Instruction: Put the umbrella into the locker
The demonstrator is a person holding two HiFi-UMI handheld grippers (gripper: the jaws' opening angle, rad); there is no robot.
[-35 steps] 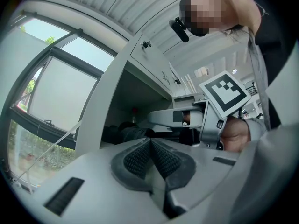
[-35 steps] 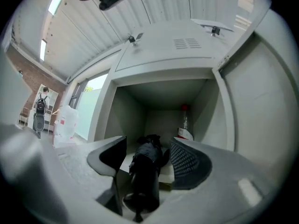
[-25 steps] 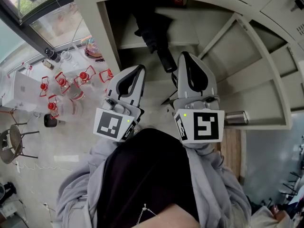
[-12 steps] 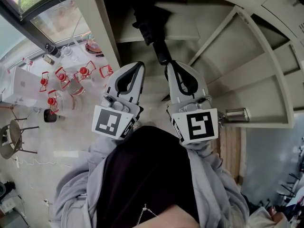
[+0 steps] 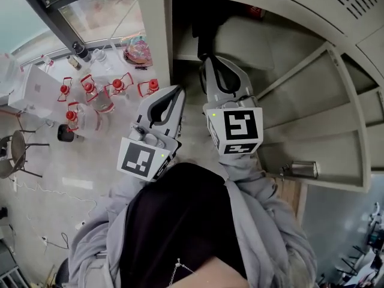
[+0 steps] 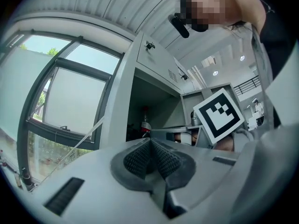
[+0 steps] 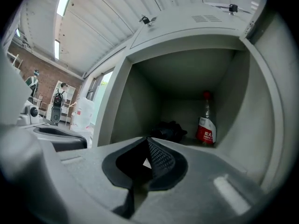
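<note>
The black folded umbrella [image 5: 207, 41] lies on the shelf inside the open grey locker [image 5: 157, 53]; in the right gripper view it is a dark lump [image 7: 168, 130] at the back. My right gripper [image 5: 210, 63] points level into the locker mouth, just short of the umbrella's near end. Its jaws [image 7: 148, 146] are shut and nothing shows between the pads; whether the tip touches the umbrella I cannot tell. My left gripper [image 5: 176, 92] hangs lower left, outside the locker by its left wall, jaws [image 6: 150, 148] shut and empty.
A bottle with a red label [image 7: 205, 125] stands at the locker's back right. The locker door [image 5: 312, 119] is swung open to the right, with its latch [image 5: 300, 170]. On the floor at the left are several red-capped jars [image 5: 90, 95], a white box [image 5: 36, 89] and a chair [image 5: 18, 155].
My right gripper has pushed forward into the locker mouth, and the umbrella now lies deeper inside. The left gripper has shifted only slightly.
</note>
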